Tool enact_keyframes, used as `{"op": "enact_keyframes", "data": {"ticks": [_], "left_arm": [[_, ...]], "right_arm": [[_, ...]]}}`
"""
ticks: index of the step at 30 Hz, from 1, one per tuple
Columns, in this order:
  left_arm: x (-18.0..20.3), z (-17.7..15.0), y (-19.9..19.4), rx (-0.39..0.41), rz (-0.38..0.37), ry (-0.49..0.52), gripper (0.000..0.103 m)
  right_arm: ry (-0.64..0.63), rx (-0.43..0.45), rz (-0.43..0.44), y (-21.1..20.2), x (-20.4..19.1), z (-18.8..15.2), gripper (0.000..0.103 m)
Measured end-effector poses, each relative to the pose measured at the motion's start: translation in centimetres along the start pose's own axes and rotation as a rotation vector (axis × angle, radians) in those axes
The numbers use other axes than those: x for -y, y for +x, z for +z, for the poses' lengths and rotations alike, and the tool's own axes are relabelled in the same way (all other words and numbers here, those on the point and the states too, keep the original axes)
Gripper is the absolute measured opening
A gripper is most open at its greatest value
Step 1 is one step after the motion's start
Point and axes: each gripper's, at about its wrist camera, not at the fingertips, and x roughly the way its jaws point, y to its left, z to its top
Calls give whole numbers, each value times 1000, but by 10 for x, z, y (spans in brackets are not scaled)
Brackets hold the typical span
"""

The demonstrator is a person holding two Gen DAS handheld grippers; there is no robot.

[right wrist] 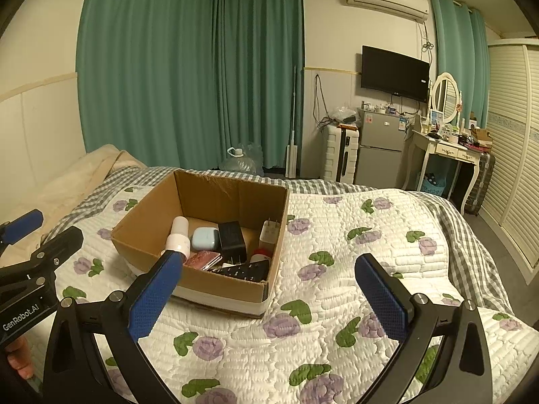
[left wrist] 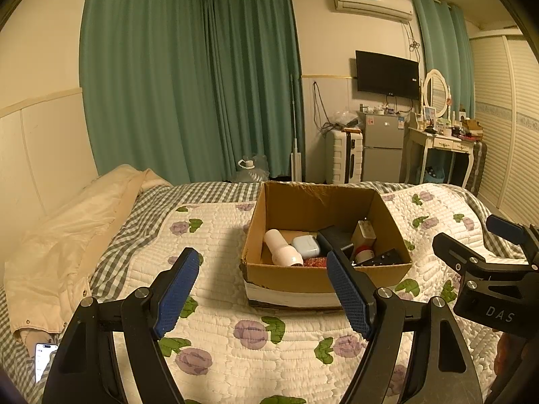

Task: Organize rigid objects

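Both black two-finger grippers hang low over the bed, pointed toward the far wall, side by side with the box ahead of them. The left gripper (left wrist: 261, 289) has its blue-padded fingers (left wrist: 177, 291) spread wide with nothing between them; its right finger overlaps the near right corner of the box in its own camera. The right gripper (right wrist: 269, 294) is likewise spread wide and empty, its left finger crossing the near left wall of the box in its view, its right finger over bare quilt.

The open brown cardboard box (right wrist: 232, 284) sits on the white quilt with purple flowers and green leaves (right wrist: 337, 269), just in front of both grippers. Inside lie the rigid things: a white cylindrical bottle (right wrist: 178, 235) leaning toward the near wall, a pale blue rounded earbud case (right wrist: 204, 238) beside it, a black boxy charger (right wrist: 231, 237) in the middle, a white plug adapter (right wrist: 270, 232) propped against the right wall, a pink glittery flat case (right wrist: 202, 259) and a black remote control (right wrist: 244, 272) along the near side. A small red-and-white object sits by the adapter; I cannot quite make out what it is.

A cream padded coat (left wrist: 67, 235) lies along the left of the bed, and a lit phone (left wrist: 43, 360) rests near the left gripper's base.
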Motion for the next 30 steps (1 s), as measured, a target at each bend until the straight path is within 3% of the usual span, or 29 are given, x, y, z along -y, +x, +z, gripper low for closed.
{"op": "enact_keyframes", "data": {"ticks": [30], "left_arm": [[1, -2, 1, -5, 0, 0, 81]], "right_arm": [[-4, -18, 2, 2, -1, -4, 103]]}}
